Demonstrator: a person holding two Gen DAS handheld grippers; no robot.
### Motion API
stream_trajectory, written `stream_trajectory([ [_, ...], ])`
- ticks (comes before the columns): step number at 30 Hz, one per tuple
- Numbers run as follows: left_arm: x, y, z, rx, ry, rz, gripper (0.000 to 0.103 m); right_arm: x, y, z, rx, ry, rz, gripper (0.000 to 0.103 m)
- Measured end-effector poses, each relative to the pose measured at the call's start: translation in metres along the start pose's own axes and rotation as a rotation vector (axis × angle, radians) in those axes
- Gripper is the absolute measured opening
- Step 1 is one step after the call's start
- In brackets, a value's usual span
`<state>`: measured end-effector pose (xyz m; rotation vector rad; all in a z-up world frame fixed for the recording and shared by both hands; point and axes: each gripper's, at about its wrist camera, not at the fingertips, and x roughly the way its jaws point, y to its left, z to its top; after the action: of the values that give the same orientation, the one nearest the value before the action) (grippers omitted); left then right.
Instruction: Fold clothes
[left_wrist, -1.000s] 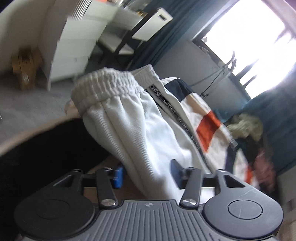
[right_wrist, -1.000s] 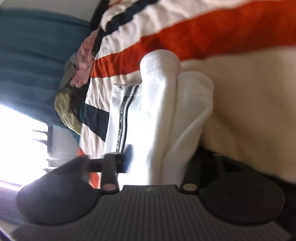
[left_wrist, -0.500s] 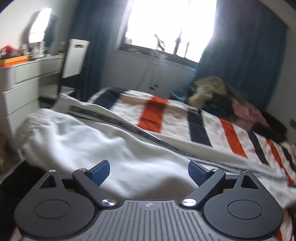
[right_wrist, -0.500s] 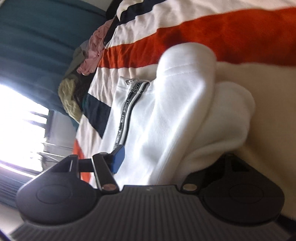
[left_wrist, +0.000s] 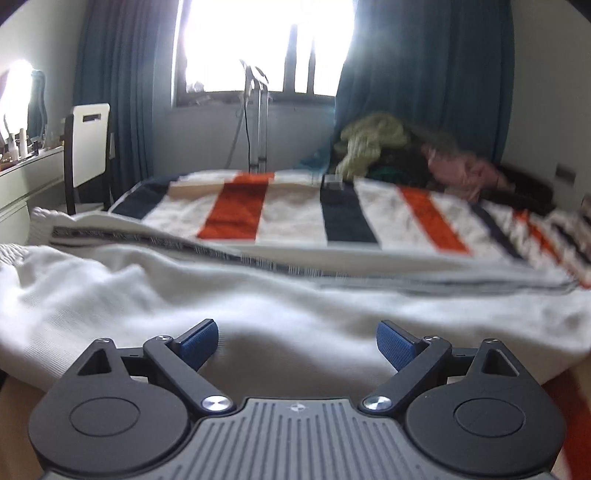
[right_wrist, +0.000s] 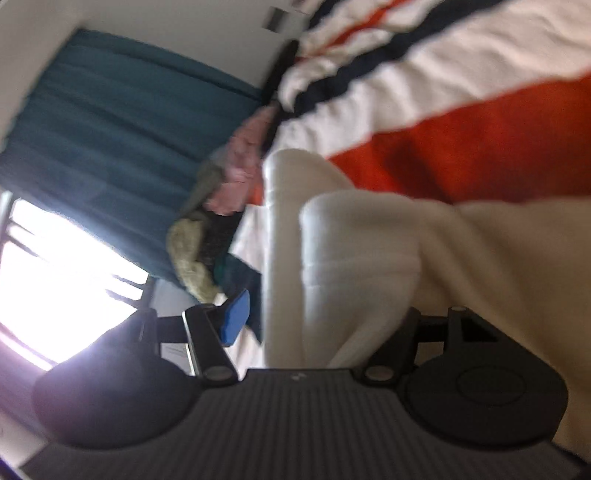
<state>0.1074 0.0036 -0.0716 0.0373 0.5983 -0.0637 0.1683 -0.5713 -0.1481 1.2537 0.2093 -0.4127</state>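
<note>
Left gripper (left_wrist: 297, 341) is spread wide and holds nothing; its blue pads (left_wrist: 197, 341) sit just above the white pants (left_wrist: 258, 291). Right gripper (right_wrist: 325, 317) has the folded end of the white pants (right_wrist: 332, 266) between its fingers, but the view is blurry and one pad is hidden, so I cannot tell if it squeezes. The pants lie across the striped blanket (left_wrist: 236, 206) on the bed. Far back, a pile of clothes (left_wrist: 373, 140) sits by the blue curtain (left_wrist: 424, 66). A white chair (left_wrist: 90, 144) stands beside the bed.
</note>
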Motion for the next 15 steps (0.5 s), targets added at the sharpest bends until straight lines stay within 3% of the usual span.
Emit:
stream_trajectory([
  [2,0.013,-0.005,-0.007,0.047,0.073,0.025,0.095,0.004,-0.006,0.001,0.023,0.012,-0.074,0.063],
  [4,0.021,-0.008,-0.014,0.075,0.117,0.028,0.097,0.005,-0.008,0.004,-0.004,0.019,-0.164,0.033],
  [7,0.026,-0.006,-0.017,0.077,0.143,0.025,0.098,0.006,-0.008,0.006,-0.046,0.033,-0.208,0.022],
  [11,0.028,-0.002,-0.018,0.065,0.146,0.019,0.1,0.0,0.019,-0.001,-0.209,-0.004,-0.244,0.019],
  [15,0.027,0.0,-0.015,0.064,0.142,0.019,0.1,-0.014,0.063,-0.02,-0.427,-0.086,-0.181,0.016],
])
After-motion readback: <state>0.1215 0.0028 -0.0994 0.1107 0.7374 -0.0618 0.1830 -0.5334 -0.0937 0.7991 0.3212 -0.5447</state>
